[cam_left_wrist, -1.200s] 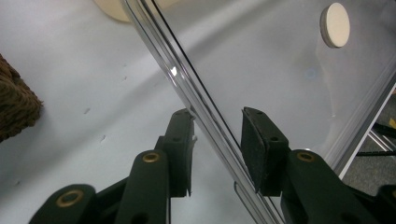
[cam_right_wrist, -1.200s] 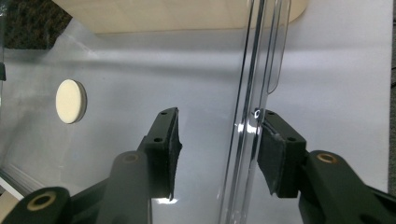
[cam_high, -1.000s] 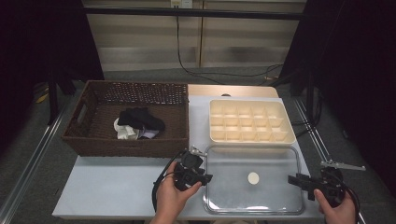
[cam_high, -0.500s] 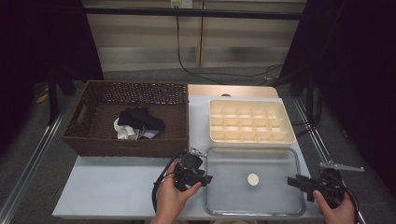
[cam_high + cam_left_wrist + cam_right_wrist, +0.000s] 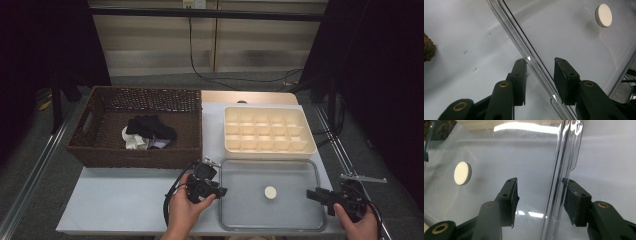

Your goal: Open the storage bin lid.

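Both hand-held grippers (image 5: 212, 186) (image 5: 320, 196) stay put, jaws parted astride the clear lid's (image 5: 270, 220) rims, the right slightly wider.

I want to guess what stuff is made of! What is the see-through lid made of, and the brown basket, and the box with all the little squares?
The see-through lid looks like clear glossy plastic: the table shows through and its rim shines. The brown basket looks like woven wicker, rough and matt, though it could be imitation. The box with little squares seems smooth cream plastic.

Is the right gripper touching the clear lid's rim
Apart. In the right gripper view, the right gripper straddles the clear lid rim, gaps beside both pads.
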`<state>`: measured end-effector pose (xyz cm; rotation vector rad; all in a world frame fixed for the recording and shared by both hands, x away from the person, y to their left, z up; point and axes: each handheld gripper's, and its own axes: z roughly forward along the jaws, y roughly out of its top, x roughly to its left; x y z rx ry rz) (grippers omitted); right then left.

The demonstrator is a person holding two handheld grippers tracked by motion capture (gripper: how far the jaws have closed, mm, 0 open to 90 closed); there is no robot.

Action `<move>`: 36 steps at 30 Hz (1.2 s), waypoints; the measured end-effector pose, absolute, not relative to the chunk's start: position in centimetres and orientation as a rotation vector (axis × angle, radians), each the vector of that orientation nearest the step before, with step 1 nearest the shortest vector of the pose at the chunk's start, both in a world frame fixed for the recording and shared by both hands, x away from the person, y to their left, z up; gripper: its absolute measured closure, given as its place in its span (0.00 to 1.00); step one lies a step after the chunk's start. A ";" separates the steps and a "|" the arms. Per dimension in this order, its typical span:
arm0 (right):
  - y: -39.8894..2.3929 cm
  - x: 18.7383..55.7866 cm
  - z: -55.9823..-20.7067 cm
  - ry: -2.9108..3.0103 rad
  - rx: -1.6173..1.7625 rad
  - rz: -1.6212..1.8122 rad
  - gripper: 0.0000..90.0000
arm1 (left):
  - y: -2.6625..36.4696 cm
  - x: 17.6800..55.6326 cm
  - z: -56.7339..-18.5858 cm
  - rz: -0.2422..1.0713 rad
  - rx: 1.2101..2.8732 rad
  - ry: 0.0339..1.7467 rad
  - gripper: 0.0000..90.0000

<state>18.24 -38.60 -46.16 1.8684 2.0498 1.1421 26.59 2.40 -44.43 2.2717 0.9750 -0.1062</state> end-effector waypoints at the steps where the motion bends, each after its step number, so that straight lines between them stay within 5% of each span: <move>1: -38.6 18.3 -46.2 2.048 1.872 1.142 0.54 | 2.3 26.7 -44.5 -0.108 2.272 0.980 0.70; 16: -38.7 19.2 -47.1 2.045 1.881 1.140 0.50 | 2.1 27.0 -45.1 -0.103 2.274 1.001 0.66; 21: -38.5 19.1 -47.0 2.027 1.852 1.097 0.37 | 2.3 26.9 -45.3 -0.075 2.287 1.006 0.55; 36: -35.5 20.4 -46.1 2.143 1.616 1.117 0.26 | 3.1 26.9 -44.2 -0.013 2.314 0.896 0.30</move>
